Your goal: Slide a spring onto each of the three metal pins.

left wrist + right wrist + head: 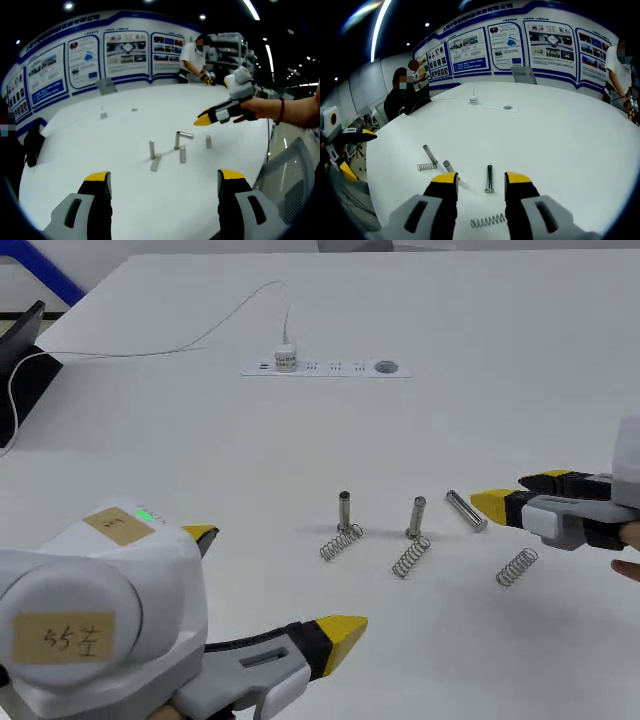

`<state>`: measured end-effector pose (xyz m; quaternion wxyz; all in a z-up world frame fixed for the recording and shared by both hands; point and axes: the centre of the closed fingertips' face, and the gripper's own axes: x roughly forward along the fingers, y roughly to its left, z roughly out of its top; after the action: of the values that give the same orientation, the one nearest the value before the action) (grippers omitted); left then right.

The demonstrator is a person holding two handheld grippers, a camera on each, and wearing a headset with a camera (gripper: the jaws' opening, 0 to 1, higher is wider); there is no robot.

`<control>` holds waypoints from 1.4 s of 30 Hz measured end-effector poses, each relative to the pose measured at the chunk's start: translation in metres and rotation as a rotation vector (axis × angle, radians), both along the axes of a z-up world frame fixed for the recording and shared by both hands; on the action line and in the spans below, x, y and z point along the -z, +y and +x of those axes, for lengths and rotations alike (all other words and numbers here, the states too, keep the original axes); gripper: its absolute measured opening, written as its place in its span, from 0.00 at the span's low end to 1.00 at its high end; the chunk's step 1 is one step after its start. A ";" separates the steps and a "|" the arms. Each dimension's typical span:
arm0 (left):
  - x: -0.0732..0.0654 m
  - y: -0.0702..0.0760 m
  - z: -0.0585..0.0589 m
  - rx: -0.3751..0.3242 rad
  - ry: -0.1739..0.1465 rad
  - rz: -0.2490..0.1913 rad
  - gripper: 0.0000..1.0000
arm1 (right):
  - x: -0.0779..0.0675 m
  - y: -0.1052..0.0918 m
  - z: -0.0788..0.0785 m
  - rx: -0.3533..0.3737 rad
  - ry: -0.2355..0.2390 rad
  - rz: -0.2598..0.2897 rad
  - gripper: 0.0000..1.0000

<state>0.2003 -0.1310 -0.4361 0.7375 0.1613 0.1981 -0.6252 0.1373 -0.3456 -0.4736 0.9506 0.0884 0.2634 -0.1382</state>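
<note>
1. The left tongs hover low over the near edge of the desk, spread wide and empty. The right tongs reach in level from the right, also spread and holding nothing.
2. The first pin and second pin stand upright, with the first spring and second spring lying at their feet.
3. The third pin lies flat just ahead of the right tongs. The third spring lies loose near them.

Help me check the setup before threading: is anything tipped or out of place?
One metal pin lies on its side near the right gripper, while the other two pins stand upright. The three springs lie loose on the table.
</note>
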 end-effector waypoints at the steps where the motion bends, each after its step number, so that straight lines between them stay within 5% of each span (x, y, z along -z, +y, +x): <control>1: 0.001 0.000 0.000 0.001 0.000 0.001 0.89 | 0.002 -0.001 0.001 -0.005 0.005 -0.004 0.37; 22: 0.010 0.000 0.005 -0.009 0.004 0.029 0.86 | 0.044 -0.016 0.043 -0.019 0.047 0.006 0.21; 34: 0.006 -0.002 0.008 -0.015 0.005 0.014 0.85 | 0.064 -0.024 0.046 0.028 0.089 0.033 0.14; 42: 0.006 -0.001 0.008 -0.014 0.002 0.011 0.84 | 0.066 -0.023 0.045 0.010 0.145 -0.038 0.10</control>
<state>0.2082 -0.1317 -0.4420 0.7409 0.1635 0.2034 -0.6189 0.1822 -0.3688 -0.5394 0.9299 0.0613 0.3283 -0.1540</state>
